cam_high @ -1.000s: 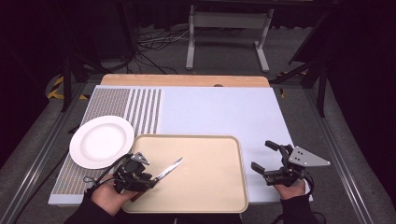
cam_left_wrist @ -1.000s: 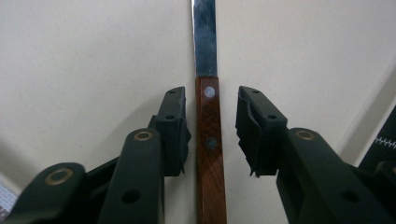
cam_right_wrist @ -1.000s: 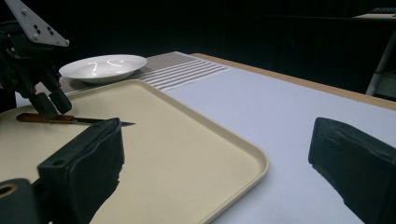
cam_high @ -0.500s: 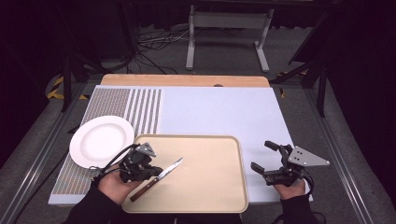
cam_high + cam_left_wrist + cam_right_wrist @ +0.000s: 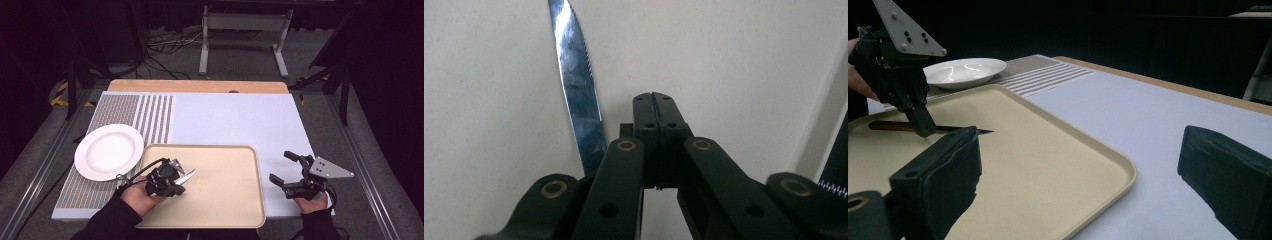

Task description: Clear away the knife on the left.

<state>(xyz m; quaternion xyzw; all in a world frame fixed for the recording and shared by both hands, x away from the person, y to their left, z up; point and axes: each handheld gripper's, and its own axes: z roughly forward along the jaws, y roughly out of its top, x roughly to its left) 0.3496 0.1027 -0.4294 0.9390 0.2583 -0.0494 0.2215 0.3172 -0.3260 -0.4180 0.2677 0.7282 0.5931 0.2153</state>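
Note:
A table knife (image 5: 189, 175) lies on the beige tray (image 5: 256, 170), blade pointing up and to the right, its handle hidden under the person's left hand. My left gripper (image 5: 179, 181) stands over it, jaws shut tip to tip. In the left gripper view the serrated blade (image 5: 576, 85) runs along the left side of my shut jaws, not between them. From the right gripper view the left gripper (image 5: 925, 129) rests its tip on the knife (image 5: 960, 129). My right gripper (image 5: 281, 166) is open and holds nothing, on the white mat right of the tray.
A white plate (image 5: 108, 151) sits left of the tray on the striped part of the mat (image 5: 135, 112). The plain white mat (image 5: 235, 120) stretches behind the tray to a wooden table edge (image 5: 200, 86). Dark floor, cables and a metal stand lie beyond.
The left gripper has slid to the right over the tray, onto the knife, so the handle is now covered. The knife and the right gripper have stayed in place.

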